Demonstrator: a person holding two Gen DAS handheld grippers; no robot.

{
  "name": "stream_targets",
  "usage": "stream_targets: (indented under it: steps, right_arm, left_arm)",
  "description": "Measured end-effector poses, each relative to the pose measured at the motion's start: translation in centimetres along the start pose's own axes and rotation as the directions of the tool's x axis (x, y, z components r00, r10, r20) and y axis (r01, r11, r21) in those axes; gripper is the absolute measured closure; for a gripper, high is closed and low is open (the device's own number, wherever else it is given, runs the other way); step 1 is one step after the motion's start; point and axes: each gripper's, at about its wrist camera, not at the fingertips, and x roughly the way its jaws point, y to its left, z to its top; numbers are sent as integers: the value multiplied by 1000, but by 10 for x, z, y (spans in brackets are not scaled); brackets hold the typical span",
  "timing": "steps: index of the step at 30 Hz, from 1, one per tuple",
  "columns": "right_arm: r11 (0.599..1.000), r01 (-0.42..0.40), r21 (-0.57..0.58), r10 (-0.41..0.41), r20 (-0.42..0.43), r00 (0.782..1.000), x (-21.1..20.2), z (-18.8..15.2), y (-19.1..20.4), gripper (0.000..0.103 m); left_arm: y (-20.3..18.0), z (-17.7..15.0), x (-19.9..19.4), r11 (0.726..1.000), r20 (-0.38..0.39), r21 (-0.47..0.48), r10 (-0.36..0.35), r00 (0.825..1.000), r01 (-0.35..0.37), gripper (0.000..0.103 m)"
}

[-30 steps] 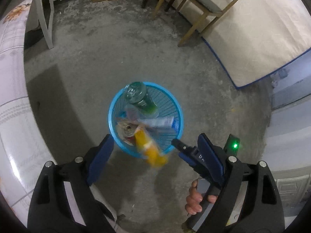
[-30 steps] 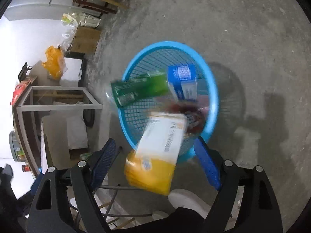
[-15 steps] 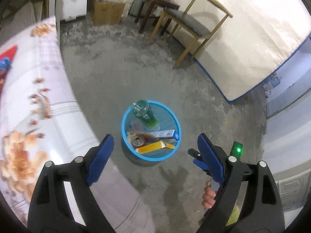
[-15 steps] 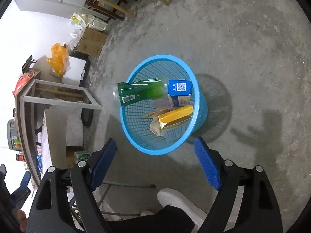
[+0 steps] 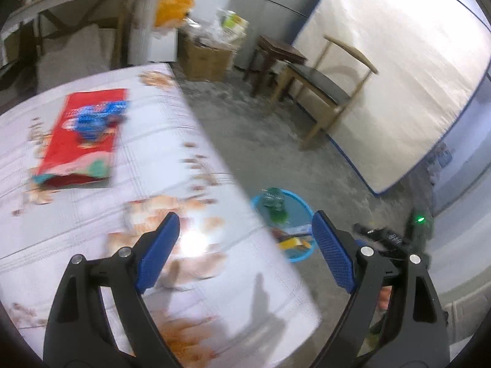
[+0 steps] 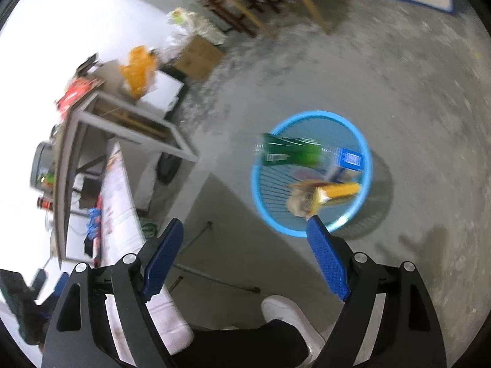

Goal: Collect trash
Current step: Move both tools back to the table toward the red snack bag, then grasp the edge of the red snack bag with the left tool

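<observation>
- Left wrist view: the left gripper (image 5: 242, 245) hangs above a table (image 5: 190, 165) covered in a white, orange-flowered cloth, jaws spread wide with nothing between them.
- A red snack packet (image 5: 81, 138) lies flat on the cloth, well ahead of the fingers and off to their left (blurred, so its print is unreadable).
- Past the table's edge, the blue mesh basket (image 5: 299, 256) stands on the concrete floor, showing just inside the right-hand finger; a green bottle (image 5: 274, 204) pokes up from it.
- Right wrist view: the right gripper (image 6: 244, 256) is released too, empty, pointing down at the floor.
- The basket (image 6: 260, 193) sits ahead and right of it, its near rim just behind the right fingertip.
- Inside: the green bottle (image 6: 291, 151) leaning over the far-left rim, a blue carton (image 6: 349, 159), a yellow box (image 6: 339, 191).
- A white shoe (image 6: 287, 312) shows between the fingers, low down.
</observation>
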Motion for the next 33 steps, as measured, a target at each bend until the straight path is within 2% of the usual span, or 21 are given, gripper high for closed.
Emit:
stream_targets:
  steps: [5,7,11,13,15,18,19,21,24,26,30,32,33]
  right_arm:
    - [989,-46,-141,39,-51,998,13,-4,72,23]
    - [972,-68,-223,49,-87,995,23,-8,114,23]
    - [921,-133,-367,80,-155,985,49,-20,193,23]
    - [890,-169,-424,91,-198,976,70,-30,235,23]
    - [864,-196,-463,88,-245,966,95,-40,272,26]
    - [851,-191,-490,45,-294,955,137,-53,310,38]
    - [848,-190,-495,35,-305,952,149,-58,321,42]
    - [834,-176,-523,5,-312,950,173,-65,340,46]
    - [810,-143,-568,-52,-313,948,201,-76,357,51]
    - [805,-128,-579,-78,-317,945,216,-81,365,56]
    - [778,-89,-622,-116,-281,953,229,-88,375,64]
    - [768,-85,-634,-126,-279,952,231,-91,378,73]
    - [768,-94,-634,-125,-292,948,231,-93,378,77]
  left_arm:
    - [67,-5,-30,993,47,-62,108,993,-105,19]
    - [98,-4,-38,983,44,-114,150,988,-144,19]
    - [164,1,-46,951,52,-237,216,975,-198,29]
    - [193,6,-45,934,46,-293,229,972,-206,38]
    - [213,13,-38,918,35,-340,231,972,-206,41]
    - [237,26,-17,904,-8,-374,220,975,-207,48]
    - [246,30,-10,889,-25,-401,229,973,-220,52]
    - [254,36,-1,881,-33,-425,213,977,-207,55]
    - [258,43,18,884,-66,-416,207,976,-215,63]
    - [259,43,28,881,-89,-417,203,975,-221,74]
    - [257,43,39,886,-95,-401,214,972,-234,85]
    - [256,42,41,886,-102,-405,203,974,-227,93]
    - [255,40,42,886,-109,-409,189,976,-218,94]
